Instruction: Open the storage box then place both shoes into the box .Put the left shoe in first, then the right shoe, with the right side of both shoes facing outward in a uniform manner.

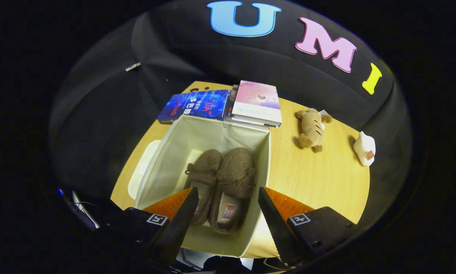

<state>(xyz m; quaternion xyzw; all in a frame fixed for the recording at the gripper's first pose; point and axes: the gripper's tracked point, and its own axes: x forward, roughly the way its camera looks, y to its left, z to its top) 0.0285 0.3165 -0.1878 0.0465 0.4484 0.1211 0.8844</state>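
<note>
Brown shoes [222,186] lie in box [167,160], toes away from open gripper [228,213].

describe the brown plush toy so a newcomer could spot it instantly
On the table, right of the open box holding both shoes, lies the plush toy, beyond the open hand-held gripper. It is tan and striped; its neighbour, the white toy, is plain.

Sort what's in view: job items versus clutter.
Job: box, open; two shoes side by side inside it, left shoe, right shoe; lid beside the box; gripper, open above the shoes.

Clutter: blue book, pink book, plush dog, white toy.
</note>
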